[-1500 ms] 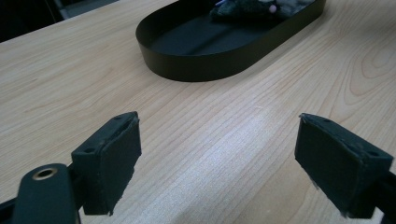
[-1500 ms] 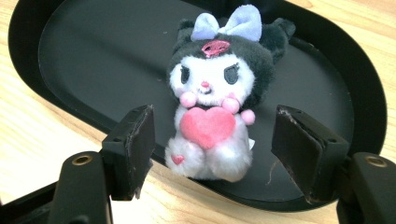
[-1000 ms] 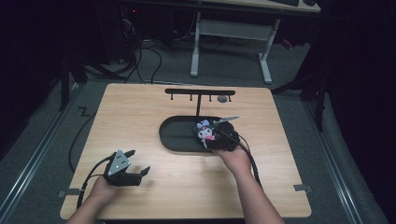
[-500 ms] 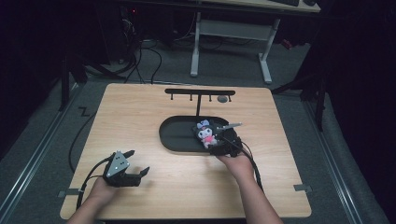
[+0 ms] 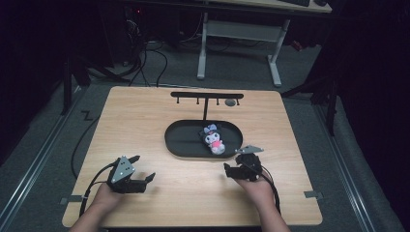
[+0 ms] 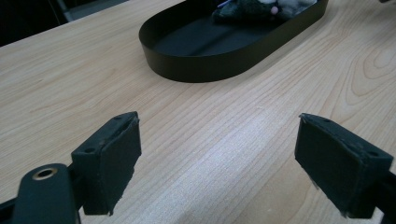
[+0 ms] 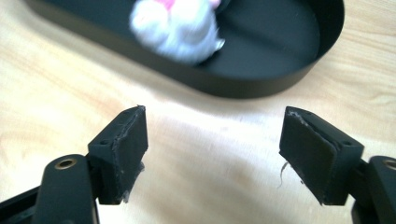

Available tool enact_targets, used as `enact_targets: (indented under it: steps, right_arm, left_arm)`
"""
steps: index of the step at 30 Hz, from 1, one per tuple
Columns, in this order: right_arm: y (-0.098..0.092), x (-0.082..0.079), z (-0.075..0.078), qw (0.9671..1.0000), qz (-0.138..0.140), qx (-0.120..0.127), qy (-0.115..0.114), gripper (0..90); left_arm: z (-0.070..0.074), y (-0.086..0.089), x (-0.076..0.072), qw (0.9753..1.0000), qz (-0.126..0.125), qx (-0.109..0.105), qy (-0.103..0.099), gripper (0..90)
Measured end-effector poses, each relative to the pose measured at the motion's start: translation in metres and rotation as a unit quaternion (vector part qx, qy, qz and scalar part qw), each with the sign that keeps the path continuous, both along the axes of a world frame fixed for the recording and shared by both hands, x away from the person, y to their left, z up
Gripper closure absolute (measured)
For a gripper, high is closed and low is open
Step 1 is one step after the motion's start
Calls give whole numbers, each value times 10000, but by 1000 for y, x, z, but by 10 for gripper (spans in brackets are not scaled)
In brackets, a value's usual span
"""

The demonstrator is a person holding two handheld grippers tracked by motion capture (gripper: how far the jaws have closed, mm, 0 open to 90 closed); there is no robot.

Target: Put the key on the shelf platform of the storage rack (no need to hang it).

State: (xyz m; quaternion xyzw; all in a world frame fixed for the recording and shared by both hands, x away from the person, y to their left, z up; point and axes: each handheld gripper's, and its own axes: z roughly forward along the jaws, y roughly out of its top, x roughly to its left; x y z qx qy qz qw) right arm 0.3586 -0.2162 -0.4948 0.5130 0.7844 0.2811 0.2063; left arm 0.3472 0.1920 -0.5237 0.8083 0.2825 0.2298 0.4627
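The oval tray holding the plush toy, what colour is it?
Black, an oval metal-looking tray; the left gripper view shows it best.

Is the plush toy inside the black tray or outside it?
Inside: the plush toy lies within the black tray, toward its right end, apart from both grippers.

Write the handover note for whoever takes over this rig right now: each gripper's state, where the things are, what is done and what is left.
Left gripper: open, holding nothing, low over the near left of the table.
Right gripper: open, holding nothing, on the near side of the black oval tray, clear of its rim.
Plush toy: lies inside the tray, in its right half, untouched by either gripper.
Done, as things lie: toy is in the tray and released.
Left: probably nothing with the toy; confirm the next step before moving. The black hook rack behind the tray is untouched.
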Motion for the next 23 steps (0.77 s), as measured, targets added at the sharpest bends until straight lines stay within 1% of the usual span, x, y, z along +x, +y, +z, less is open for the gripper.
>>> enact_targets:
  steps: [2,7,8,10,11,12,13,14,16,19,21,23]
  right_arm:
    - [0,-13,-5,9999,49,-18,-85,227]
    - [-1,-41,-13,9991,107,186,-373,195]
    - [-1,-48,-15,9987,116,188,-462,187]
    - [-1,-57,-17,9978,174,105,-636,169]
    - [-1,-63,-18,9968,201,8,-780,165]
    - [-1,-67,-19,9963,191,-28,-832,165]
    - [-1,-71,-21,9959,180,-13,-891,165]
    - [-2,-73,-22,9958,180,37,-900,165]
    - [-3,-74,-26,9962,165,104,-846,165]
    - [-4,-72,-28,9963,185,119,-828,161]
    - [-4,-70,-27,9964,125,130,-826,163]
    - [-5,-70,-26,9963,97,259,-808,164]
  left_arm:
    - [0,0,0,10000,-3,15,-8,154]
    - [0,0,0,10000,0,21,-11,154]
    - [0,0,0,10000,1,16,-9,154]
    - [0,0,1,10000,26,3,12,154]
    - [0,0,1,10000,38,6,15,154]
    - [0,0,0,10000,27,16,8,154]
    - [0,-1,0,10000,17,27,-11,154]
    - [0,-1,0,10000,4,37,-29,154]
    - [0,-1,-1,10000,18,38,-40,154]
    - [0,0,-1,10000,28,29,-47,154]
    - [0,0,-1,10000,14,24,-53,154]
    - [0,0,-1,10000,15,16,-48,154]
